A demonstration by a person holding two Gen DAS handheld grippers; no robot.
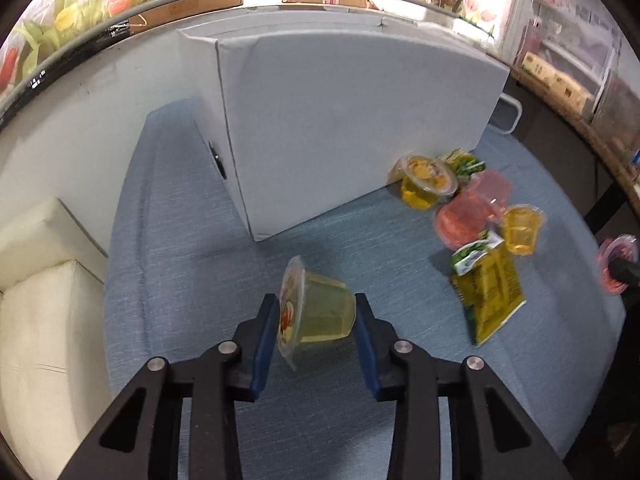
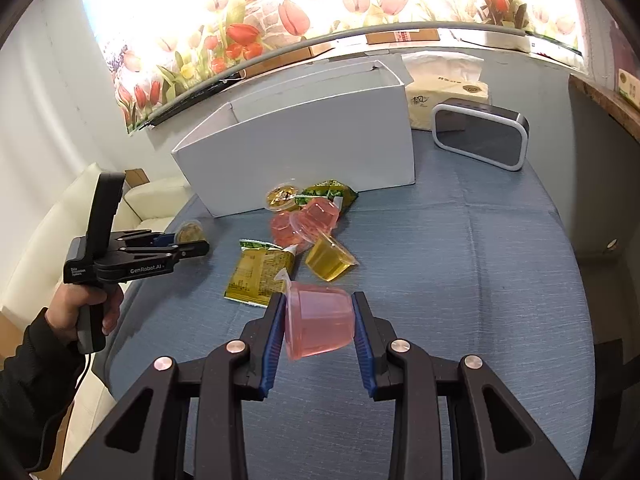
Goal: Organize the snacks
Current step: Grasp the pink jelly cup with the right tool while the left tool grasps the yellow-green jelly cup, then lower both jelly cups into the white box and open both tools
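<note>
Right wrist view shows the right gripper (image 2: 319, 326) clamped on a pink jelly cup (image 2: 319, 326), lifted off the blue tablecloth (image 2: 460, 280). The left gripper (image 1: 316, 314) pinches a yellow jelly cup (image 1: 316, 314). Several cups and 2 green snack packets (image 2: 260, 274) lie loose before the white box (image 2: 296, 148); most sorting seems left.

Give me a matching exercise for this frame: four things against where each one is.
Things:
1. yellow jelly cup
2. pink jelly cup
3. white box
4. black speaker

Places:
A. behind the snack pile
B. in the left gripper
C. to the right of the box
D. in the right gripper

Pairs: 1-B, 2-D, 3-A, 4-C
</note>
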